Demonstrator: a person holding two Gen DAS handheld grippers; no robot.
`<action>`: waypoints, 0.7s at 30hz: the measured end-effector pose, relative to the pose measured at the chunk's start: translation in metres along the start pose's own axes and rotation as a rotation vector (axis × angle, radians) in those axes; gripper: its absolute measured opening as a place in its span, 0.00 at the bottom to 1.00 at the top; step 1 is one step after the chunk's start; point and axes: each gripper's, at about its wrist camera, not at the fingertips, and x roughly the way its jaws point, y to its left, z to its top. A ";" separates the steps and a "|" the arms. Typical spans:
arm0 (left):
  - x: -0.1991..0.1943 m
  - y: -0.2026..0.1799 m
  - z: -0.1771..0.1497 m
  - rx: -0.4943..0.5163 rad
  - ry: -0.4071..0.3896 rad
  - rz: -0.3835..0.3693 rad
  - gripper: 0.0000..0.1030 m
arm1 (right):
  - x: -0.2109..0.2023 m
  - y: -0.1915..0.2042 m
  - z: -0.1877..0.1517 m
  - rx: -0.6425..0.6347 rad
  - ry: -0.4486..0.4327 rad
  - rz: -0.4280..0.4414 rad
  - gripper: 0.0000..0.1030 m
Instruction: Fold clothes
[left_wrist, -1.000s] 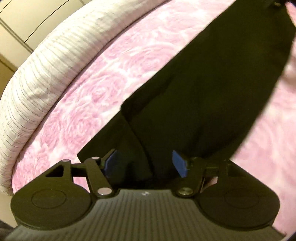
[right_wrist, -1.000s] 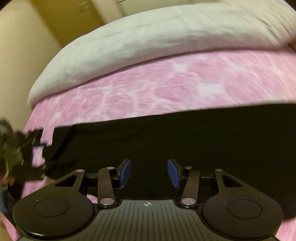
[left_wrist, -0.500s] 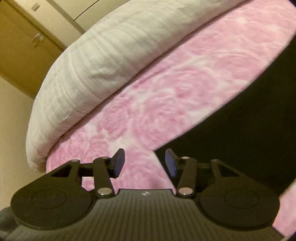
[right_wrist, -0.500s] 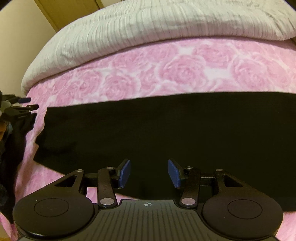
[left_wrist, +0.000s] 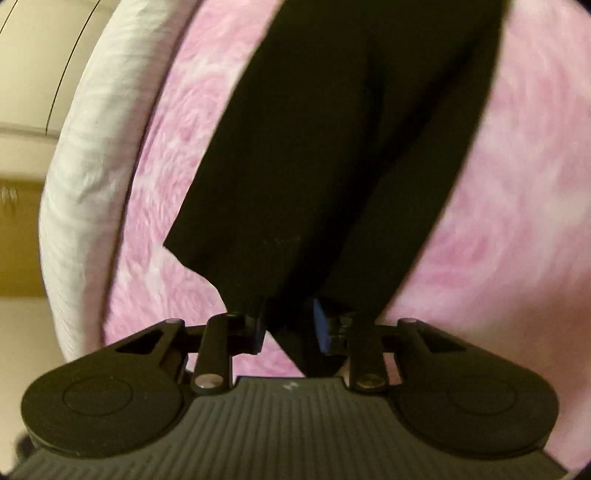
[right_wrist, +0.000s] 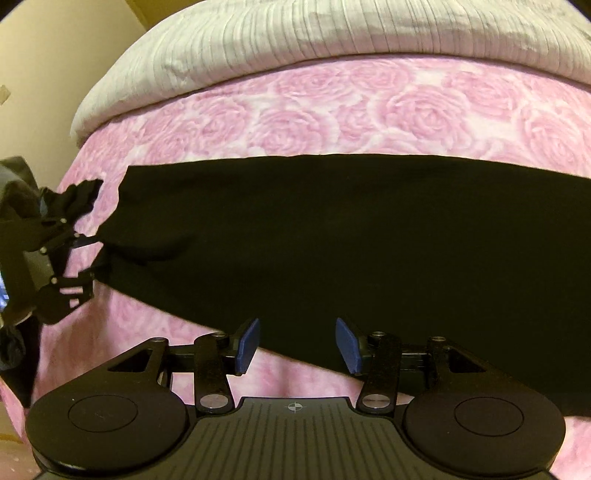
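Observation:
A long black garment (right_wrist: 332, 229) lies stretched across a pink rose-patterned bed cover (right_wrist: 369, 110). In the left wrist view the garment (left_wrist: 332, 147) runs away from my left gripper (left_wrist: 288, 325), whose jaws stand a little apart with a corner of the black cloth between them; whether they pinch it is unclear. That left gripper shows at the far left of the right wrist view (right_wrist: 85, 258), at the garment's end. My right gripper (right_wrist: 297, 345) is open and empty, hovering over the garment's near edge.
A white striped duvet (right_wrist: 332, 37) is bunched along the far side of the bed, also in the left wrist view (left_wrist: 85, 184). Cream cabinet doors (left_wrist: 29, 55) and a wall stand beyond the bed.
My left gripper swung away over the pink cover, then came back onto the garment's end, with cloth between its jaws again. My right gripper pulled back slightly toward the near edge.

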 end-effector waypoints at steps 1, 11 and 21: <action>0.004 -0.006 0.000 0.054 -0.003 0.024 0.24 | 0.001 0.001 -0.002 -0.021 0.004 -0.002 0.49; 0.015 0.048 0.010 0.012 0.006 0.015 0.10 | 0.022 0.048 -0.015 -0.278 0.026 0.056 0.50; 0.021 0.118 0.008 -0.279 0.011 -0.068 0.27 | 0.072 0.122 -0.021 -0.613 -0.013 0.091 0.50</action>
